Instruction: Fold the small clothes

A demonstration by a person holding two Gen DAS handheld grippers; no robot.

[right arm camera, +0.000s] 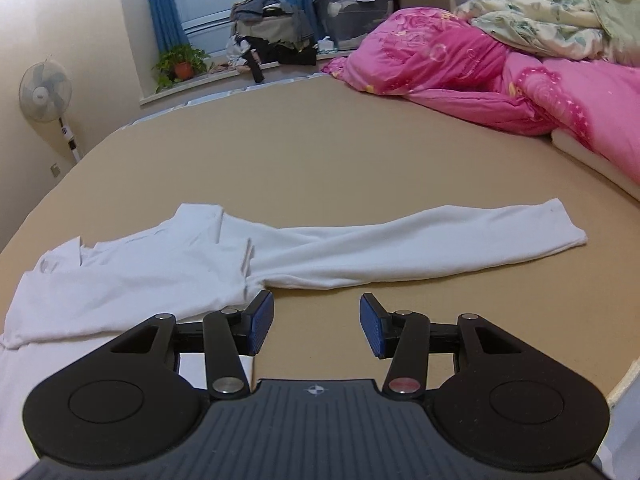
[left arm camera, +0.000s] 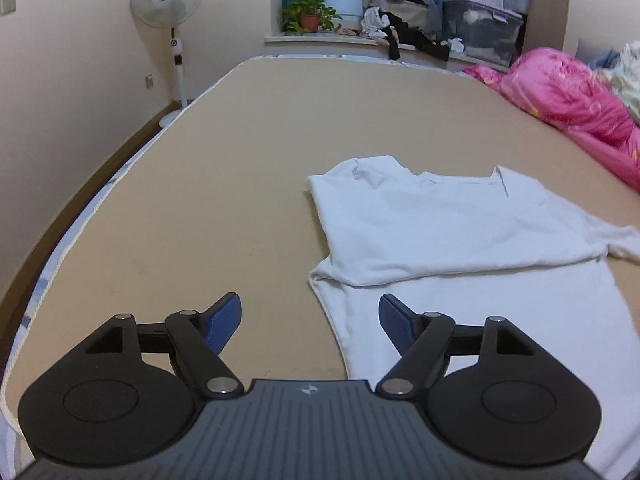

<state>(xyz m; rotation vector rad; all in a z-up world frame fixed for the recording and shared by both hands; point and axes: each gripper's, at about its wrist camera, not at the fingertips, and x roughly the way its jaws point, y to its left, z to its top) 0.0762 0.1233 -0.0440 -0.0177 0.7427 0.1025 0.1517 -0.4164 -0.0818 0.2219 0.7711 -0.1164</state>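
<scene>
The left gripper (left arm camera: 310, 320) hangs over the tan bed (left arm camera: 200, 200) with its jaws spread wide and nothing between them; the white shirt (left arm camera: 460, 232) lies flat ahead and to its right, its near hem edge running between the fingertips. Bare bed stretches left to the mattress edge. The right gripper (right arm camera: 317, 326) is half open and empty, the shirt's long sleeve (right arm camera: 420, 248) just beyond it, a pink quilt (right arm camera: 500, 80) farther right.

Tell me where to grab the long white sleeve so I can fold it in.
Grip the sleeve at its cuff end, coming from its open far right side. It lies flat and stretched out on the bed, so the cuff's free edge lifts most easily.
</scene>
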